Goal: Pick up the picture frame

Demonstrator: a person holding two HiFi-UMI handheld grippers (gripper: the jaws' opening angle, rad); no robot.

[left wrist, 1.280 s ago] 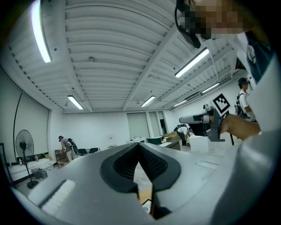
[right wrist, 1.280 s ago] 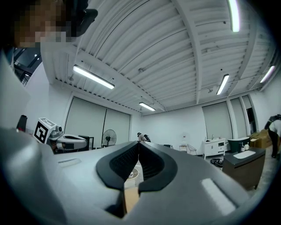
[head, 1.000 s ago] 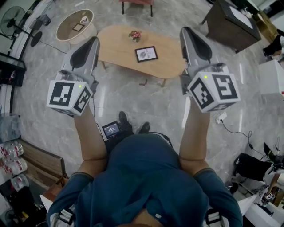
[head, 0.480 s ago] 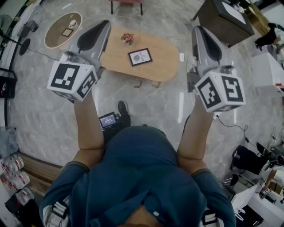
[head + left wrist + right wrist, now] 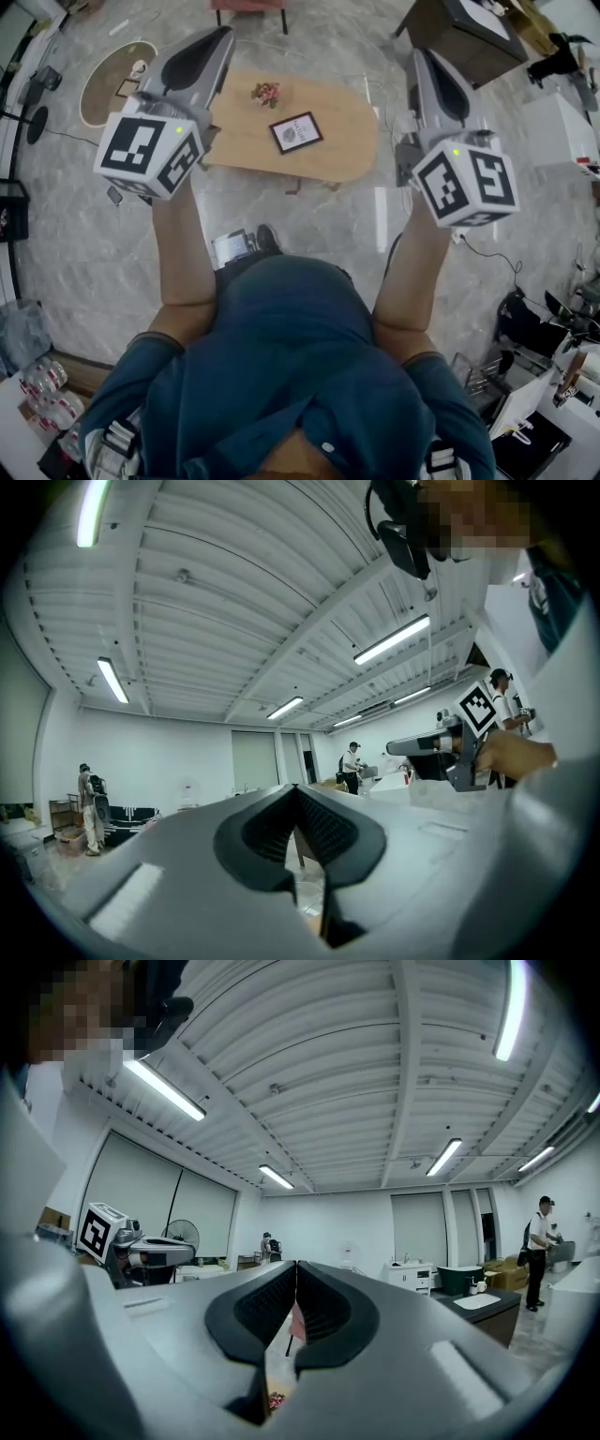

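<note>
The picture frame (image 5: pixel 295 132), dark-edged with a pale print, lies flat on the oval wooden table (image 5: pixel 234 141) ahead of me on the floor. My left gripper (image 5: pixel 217 39) is held out level over the table's left end, well above it, jaws shut and empty. My right gripper (image 5: pixel 421 56) is held out level past the table's right end, also shut with nothing in it. In the left gripper view the left gripper (image 5: pixel 296 789) shows its pads closed together; in the right gripper view the right gripper (image 5: pixel 296 1267) does too. Neither touches the frame.
A small pot of pink flowers (image 5: pixel 266 93) stands on the table beside the frame. A round side table (image 5: pixel 108 80) is far left, a dark cabinet (image 5: pixel 459 37) far right, a handheld screen (image 5: pixel 232 247) by my feet. People (image 5: pixel 351 764) stand across the room.
Both grippers have risen in the head view and swung forward. The table and frame have shifted slightly lower and left in the picture as I moved. Jaws stay closed.
</note>
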